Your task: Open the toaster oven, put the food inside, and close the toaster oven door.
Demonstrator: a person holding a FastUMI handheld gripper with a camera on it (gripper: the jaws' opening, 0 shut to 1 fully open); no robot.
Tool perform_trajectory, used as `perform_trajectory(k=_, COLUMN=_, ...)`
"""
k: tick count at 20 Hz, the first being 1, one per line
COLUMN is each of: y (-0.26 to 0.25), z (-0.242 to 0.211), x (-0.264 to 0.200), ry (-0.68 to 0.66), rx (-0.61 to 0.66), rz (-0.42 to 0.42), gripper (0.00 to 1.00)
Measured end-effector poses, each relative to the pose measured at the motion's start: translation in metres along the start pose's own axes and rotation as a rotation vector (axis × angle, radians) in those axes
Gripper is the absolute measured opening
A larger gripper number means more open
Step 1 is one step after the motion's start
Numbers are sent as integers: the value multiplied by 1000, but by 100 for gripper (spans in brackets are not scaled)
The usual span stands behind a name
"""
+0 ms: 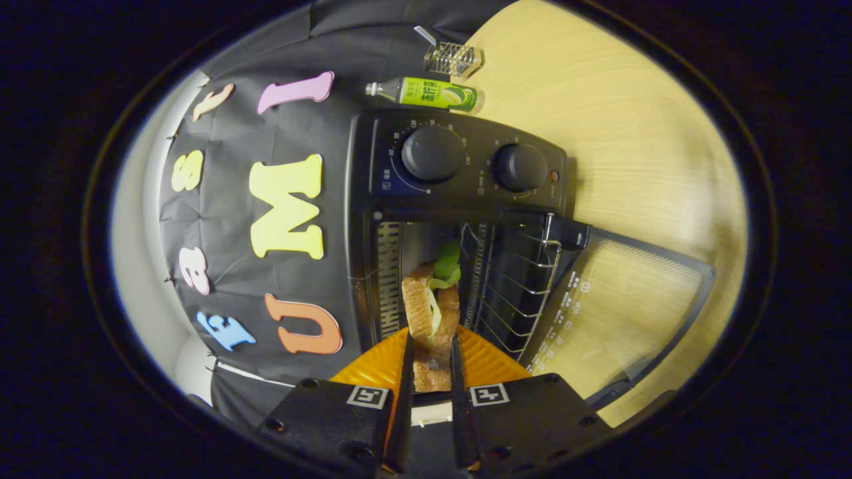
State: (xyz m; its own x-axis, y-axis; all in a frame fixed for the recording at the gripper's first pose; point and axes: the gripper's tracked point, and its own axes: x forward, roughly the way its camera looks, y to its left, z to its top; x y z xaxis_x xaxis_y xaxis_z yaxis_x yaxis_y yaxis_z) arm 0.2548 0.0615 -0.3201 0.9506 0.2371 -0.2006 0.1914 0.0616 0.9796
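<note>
I hold my gripper [430, 359] turned on its side, so the whole scene appears rotated: the wooden worktop [599, 100] rises like a wall beyond and beside the oven. Both fingers are pressed against the sandwich [431, 313], one on each bread face, clamping it on edge. I grip it this way so the bread slices and the green lettuce between them stay together while I carry it. The sandwich sticks out ahead of my fingertips, and its far end with the lettuce leaf points at the oven's mouth.

Directly behind the sandwich, near my fingers, is an orange ribbed plate [486, 362]. I cannot tell whether the sandwich touches it or is lifted just clear.

The black toaster oven [459, 199] stands on the worktop against the booth's cloth wall. Its glass door [619, 313] is swung fully open and lies flat over the worktop, so the cavity is free to enter. Inside, the wire rack [516, 286] waits. Two round knobs [432, 154] sit on the control panel beside the cavity.

Beyond the oven, toward the worktop's far edge, are a green drink bottle [426, 93] and a small clear holder [452, 58].

I judge the opening step is finished, and placing the food comes next, by pushing straight forward onto the rack.
</note>
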Motion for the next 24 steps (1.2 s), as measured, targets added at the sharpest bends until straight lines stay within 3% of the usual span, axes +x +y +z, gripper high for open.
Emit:
perform_trajectory(k=4, y=-5, z=-5, x=23, ry=-32, rx=11, rz=-9, gripper=31)
perform_trajectory(k=7, y=-5, z=-8, x=28, ry=-39, rx=-50, rz=-29, gripper=31)
perform_trajectory(k=10, y=-1, z=-13, x=27, ry=-19, rx=-145, rz=-75, gripper=43)
perform_trajectory(k=14, y=-2, z=-27, x=21, ry=63, rx=-345, rz=-162, gripper=54)
perform_trajectory(k=20, y=-13, z=-44, x=-1, ry=199, rx=-750, rz=-305, gripper=66)
perform_trajectory(k=24, y=-23, z=-55, x=-18, ry=271, rx=-876, rz=-369, gripper=72)
